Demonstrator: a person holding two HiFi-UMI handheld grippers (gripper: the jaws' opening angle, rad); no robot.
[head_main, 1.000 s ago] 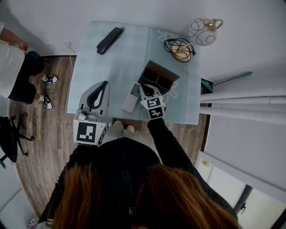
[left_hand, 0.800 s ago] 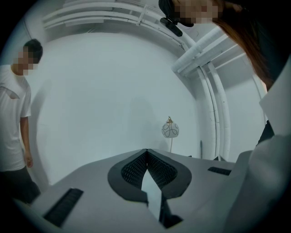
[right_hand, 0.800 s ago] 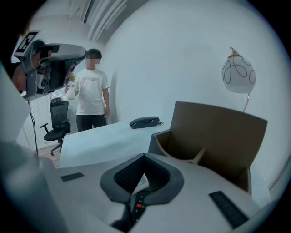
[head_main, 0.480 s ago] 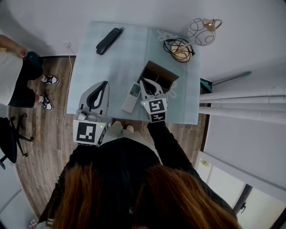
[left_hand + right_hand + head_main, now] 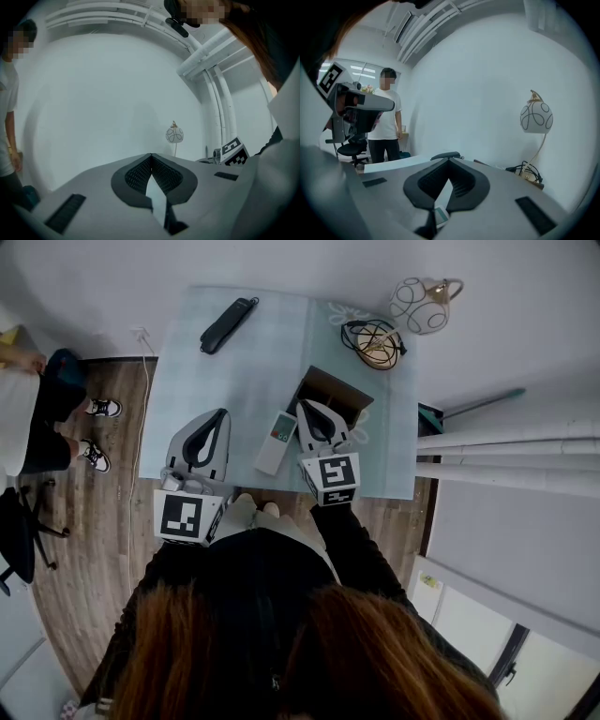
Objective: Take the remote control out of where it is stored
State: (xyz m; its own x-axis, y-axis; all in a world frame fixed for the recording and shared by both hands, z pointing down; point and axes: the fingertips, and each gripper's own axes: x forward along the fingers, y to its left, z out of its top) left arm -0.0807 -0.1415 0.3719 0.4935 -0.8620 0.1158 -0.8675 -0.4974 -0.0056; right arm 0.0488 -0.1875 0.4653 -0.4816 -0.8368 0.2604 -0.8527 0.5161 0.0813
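On my right gripper (image 5: 449,160) the fingertips were pressed together with nothing between them, and the left gripper (image 5: 151,155) was likewise closed and empty. In the head view the slim white remote control with a small screen (image 5: 277,442) lay flat on the pale blue table (image 5: 262,362), outside the open brown cardboard box (image 5: 337,390). It lay between my two grippers, just beside the right one, whose tips showed over the box's near edge. A long black handset (image 5: 228,324) sat at the far side.
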